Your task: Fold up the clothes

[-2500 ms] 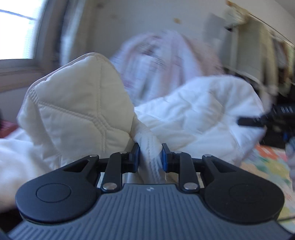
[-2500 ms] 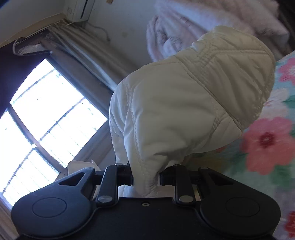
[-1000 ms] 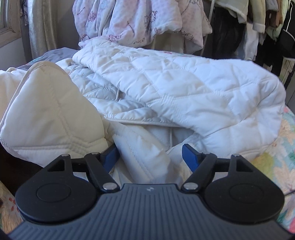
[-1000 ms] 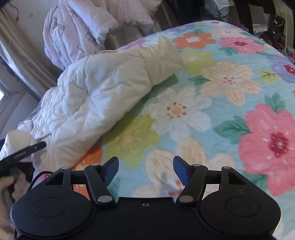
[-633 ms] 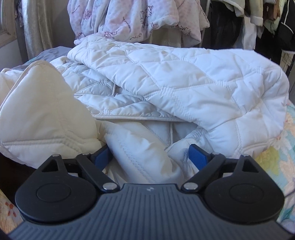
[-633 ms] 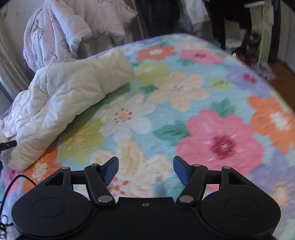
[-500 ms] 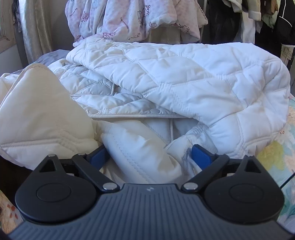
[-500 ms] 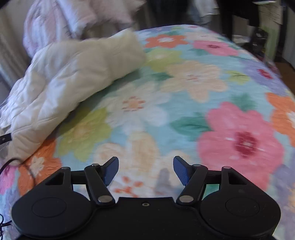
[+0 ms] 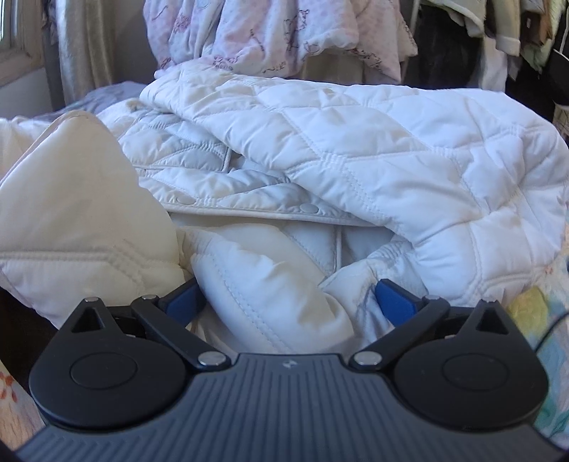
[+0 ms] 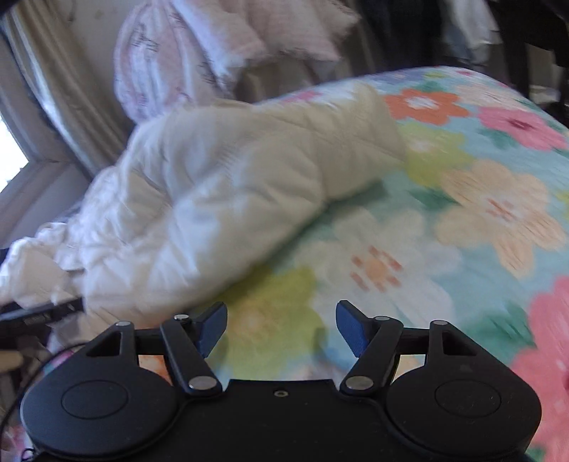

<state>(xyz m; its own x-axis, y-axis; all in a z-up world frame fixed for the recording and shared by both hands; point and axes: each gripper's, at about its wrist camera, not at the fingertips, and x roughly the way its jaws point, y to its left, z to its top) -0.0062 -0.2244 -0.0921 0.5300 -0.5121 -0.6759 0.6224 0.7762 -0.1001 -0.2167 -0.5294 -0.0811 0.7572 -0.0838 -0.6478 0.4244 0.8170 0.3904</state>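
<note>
The white quilted jacket (image 9: 355, 149) lies bunched on the floral bedspread (image 10: 462, 220), toward its left side, with a folded sleeve stretching out to the far right across the flowers. The left gripper (image 9: 288, 298) stands wide, its blue fingers (image 9: 393, 300) spread to either side of a cream fold of the jacket that bulges up between them without being pinched. The right gripper (image 10: 281, 325) is also wide and holds nothing, poised over bare bedspread just beside the jacket's near edge. Pink patterned bedding (image 9: 284, 32) hangs at the far side, with hanging clothes (image 9: 515, 32) to its right.
</note>
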